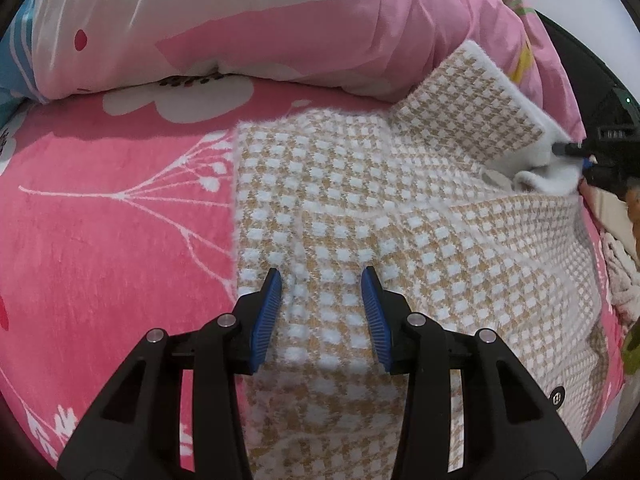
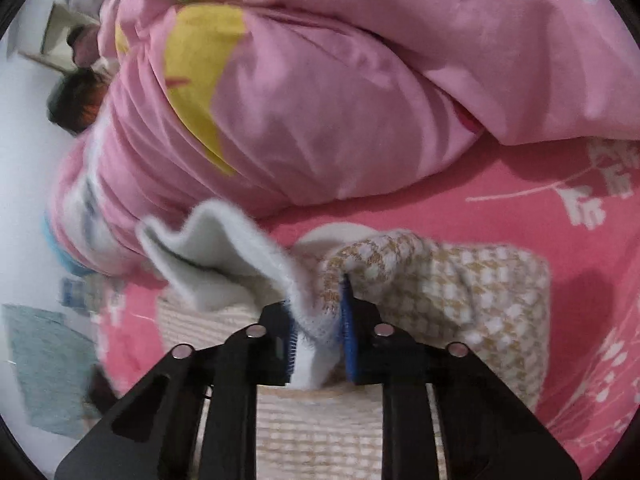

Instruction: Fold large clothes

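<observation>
One checked sweater (image 1: 360, 208), tan and white, lies spread on the pink flowered bed (image 1: 100, 220), in front of one bunched pink quilt (image 1: 280, 24).

The left wrist view shows most of the sweater flat. The left hand-held gripper (image 1: 322, 280) hangs over its near left part with the jaws apart, the blue pads (image 1: 266, 320) either side of the knit and not pinching it. One dark button (image 1: 557, 397) shows near the lower right hem. At the far right, the right hand-held gripper (image 1: 576, 156) appears side-on, holding the white cuff (image 1: 548, 168) of a sleeve (image 1: 468, 116) lifted off the body of the sweater.

The right wrist view gives that grip up close: the right hand-held gripper (image 2: 320, 316) is clamped on the fuzzy white cuff (image 2: 224, 256), the fabric squeezed between its two blue pads (image 2: 349, 340), and the checked sleeve (image 2: 440, 280) bunches to the right. Only this view shows the pale floor (image 2: 24, 216) at the left with a teal cloth (image 2: 48, 364) on it; other things there are too blurred to tell.
</observation>
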Action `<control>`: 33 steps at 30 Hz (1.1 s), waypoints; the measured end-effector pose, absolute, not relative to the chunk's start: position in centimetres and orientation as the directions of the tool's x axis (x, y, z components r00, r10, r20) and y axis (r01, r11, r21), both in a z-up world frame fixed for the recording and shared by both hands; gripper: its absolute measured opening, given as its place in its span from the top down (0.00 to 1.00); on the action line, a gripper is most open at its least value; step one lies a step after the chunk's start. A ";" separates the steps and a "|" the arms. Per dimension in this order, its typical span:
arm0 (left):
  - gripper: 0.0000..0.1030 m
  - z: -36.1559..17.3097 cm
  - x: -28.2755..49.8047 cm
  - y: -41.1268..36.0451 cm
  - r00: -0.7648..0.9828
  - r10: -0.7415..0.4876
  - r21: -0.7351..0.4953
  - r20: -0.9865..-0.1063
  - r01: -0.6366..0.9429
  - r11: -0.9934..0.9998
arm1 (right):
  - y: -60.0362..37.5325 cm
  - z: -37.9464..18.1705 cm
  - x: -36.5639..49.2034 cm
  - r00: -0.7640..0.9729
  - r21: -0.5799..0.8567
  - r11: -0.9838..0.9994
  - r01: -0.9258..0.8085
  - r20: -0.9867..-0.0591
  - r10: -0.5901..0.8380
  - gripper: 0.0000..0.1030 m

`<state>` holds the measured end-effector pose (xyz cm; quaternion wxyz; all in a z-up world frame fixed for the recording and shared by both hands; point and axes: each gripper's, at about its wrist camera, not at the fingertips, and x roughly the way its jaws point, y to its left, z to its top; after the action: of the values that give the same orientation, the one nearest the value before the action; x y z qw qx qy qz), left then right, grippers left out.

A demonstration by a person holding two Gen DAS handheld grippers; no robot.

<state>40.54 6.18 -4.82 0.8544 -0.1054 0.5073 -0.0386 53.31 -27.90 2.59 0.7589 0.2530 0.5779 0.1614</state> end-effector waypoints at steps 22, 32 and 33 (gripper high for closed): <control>0.62 -4.6 40.1 9.0 0.488 -0.301 -0.375 -0.820 -0.059 0.925 | -41.0 1.6 41.7 0.436 0.606 0.792 0.082 -0.736 0.518 0.47; 0.60 -4.7 41.4 9.9 0.437 -0.346 -0.449 -0.830 -0.155 0.880 | -38.8 -1.8 39.9 0.358 0.556 0.831 0.017 -0.779 0.514 0.47; 0.60 -4.6 41.7 9.9 0.431 -0.339 -0.443 -0.836 -0.166 0.881 | -38.8 -1.7 39.9 0.360 0.556 0.831 0.018 -0.779 0.514 0.47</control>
<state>41.65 9.92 -4.61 0.8119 -0.2379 0.5305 -0.0535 39.89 -38.75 -1.69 0.7875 0.2446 0.5433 0.1574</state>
